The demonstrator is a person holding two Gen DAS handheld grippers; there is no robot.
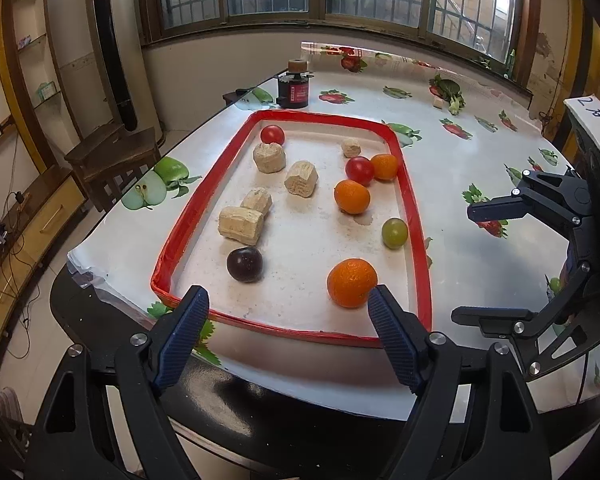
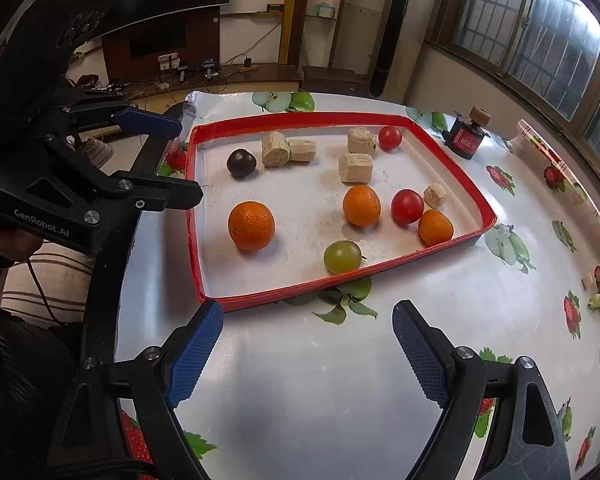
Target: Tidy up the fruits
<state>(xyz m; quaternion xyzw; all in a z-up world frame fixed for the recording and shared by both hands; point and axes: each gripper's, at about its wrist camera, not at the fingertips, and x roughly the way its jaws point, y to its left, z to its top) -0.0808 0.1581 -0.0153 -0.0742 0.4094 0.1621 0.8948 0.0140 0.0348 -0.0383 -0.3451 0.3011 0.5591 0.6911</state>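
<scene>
Both hand-held grippers are held wide open, empty.
Left hand-held gripper [image 1: 288,312] is poised over the red-rimmed tray [image 1: 204,196]; an orange [image 1: 352,282] is seen beside its right fingertip.

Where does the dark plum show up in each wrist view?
Left wrist: dark plum lies in the tray's near-left part, before two beige blocks.
Right wrist: dark plum lies at the tray's far-left, left of those blocks.
Shared landmark: red-rimmed tray.

Left tool [image 1: 288,308] tilted downward, jaws wide apart, right tool [image 2: 308,326] likewise, both empty
</scene>
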